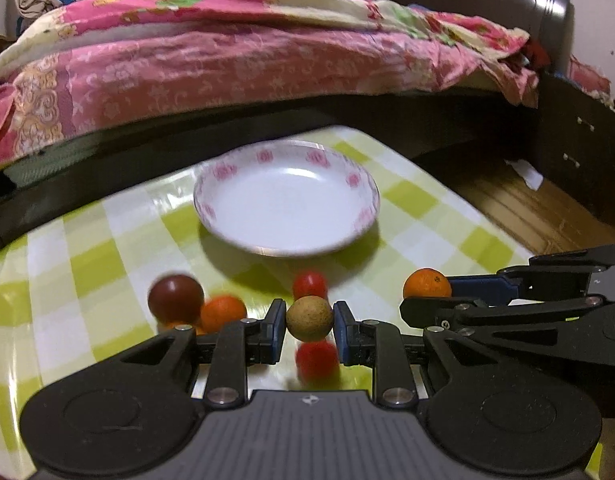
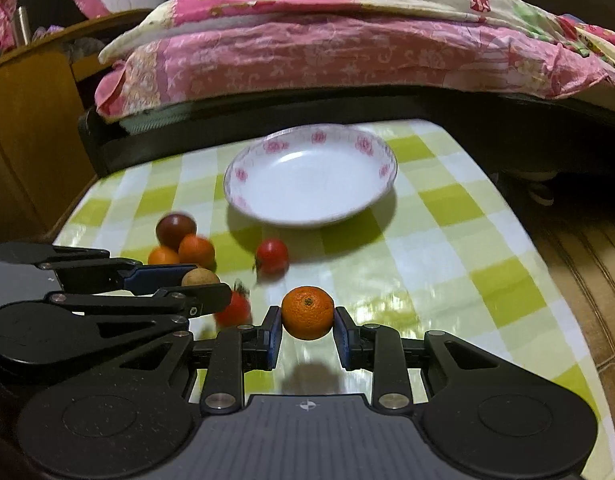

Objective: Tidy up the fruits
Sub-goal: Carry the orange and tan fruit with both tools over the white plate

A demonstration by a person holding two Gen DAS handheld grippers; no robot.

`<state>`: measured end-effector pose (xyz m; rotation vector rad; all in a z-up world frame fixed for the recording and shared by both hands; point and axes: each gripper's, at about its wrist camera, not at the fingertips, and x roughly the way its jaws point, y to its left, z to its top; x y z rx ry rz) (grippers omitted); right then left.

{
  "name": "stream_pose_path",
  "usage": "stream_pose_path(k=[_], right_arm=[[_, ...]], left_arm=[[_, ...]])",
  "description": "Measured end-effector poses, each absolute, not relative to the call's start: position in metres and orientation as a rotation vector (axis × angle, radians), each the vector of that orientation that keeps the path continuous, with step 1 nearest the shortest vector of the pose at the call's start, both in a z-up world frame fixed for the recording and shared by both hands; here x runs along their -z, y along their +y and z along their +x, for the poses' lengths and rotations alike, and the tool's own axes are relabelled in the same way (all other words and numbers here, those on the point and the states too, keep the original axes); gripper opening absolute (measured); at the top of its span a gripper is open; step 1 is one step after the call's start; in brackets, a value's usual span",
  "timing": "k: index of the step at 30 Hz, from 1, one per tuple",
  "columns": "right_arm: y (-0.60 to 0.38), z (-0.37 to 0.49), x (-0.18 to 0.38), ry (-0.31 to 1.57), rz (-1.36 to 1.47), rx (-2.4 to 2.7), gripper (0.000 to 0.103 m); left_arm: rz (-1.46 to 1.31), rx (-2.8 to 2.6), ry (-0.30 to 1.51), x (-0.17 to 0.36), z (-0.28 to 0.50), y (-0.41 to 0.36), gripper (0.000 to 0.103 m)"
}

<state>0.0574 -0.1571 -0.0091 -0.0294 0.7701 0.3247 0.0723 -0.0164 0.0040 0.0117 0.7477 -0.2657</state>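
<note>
Plate (image 1: 286, 200) sits toward the far side of the checked counter (image 1: 427, 208), bare inside: no fruit placed yet.

Left claw (image 1: 310, 319) is pinched on a tan round fruit (image 1: 310, 318), which appears lifted just off the counter. Right claw (image 2: 307, 319) is pinched on a small orange (image 2: 307, 312), whose shadow on the cloth below suggests it is raised.

Still loose on the counter, near side of the plate:
- one red tomato (image 2: 272, 255) between plate and claws
- a second red tomato (image 1: 317, 360) just under the left claw, blurred
- a cluster at the left: dark red-brown fruit (image 2: 175, 229) touching two small oranges (image 2: 196, 250)

Judged progress: early. Two fruits are in hand and none delivered; five remain to fetch after these. Both views are motion-blurred.
</note>
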Motion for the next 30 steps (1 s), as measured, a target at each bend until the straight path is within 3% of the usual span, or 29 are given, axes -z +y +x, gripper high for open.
stream_pose_path(k=[16, 30], right_arm=[[-0.147, 0.14, -0.004, 0.707, -0.046, -0.342, 0.024], [-0.146, 0.17, 0.014, 0.725, -0.069, -0.366, 0.025]], left_arm=[[0.001, 0.232, 0.738, -0.002, 0.151, -0.002, 0.032], [0.023, 0.222, 0.76, 0.015, 0.165, -0.005, 0.033]])
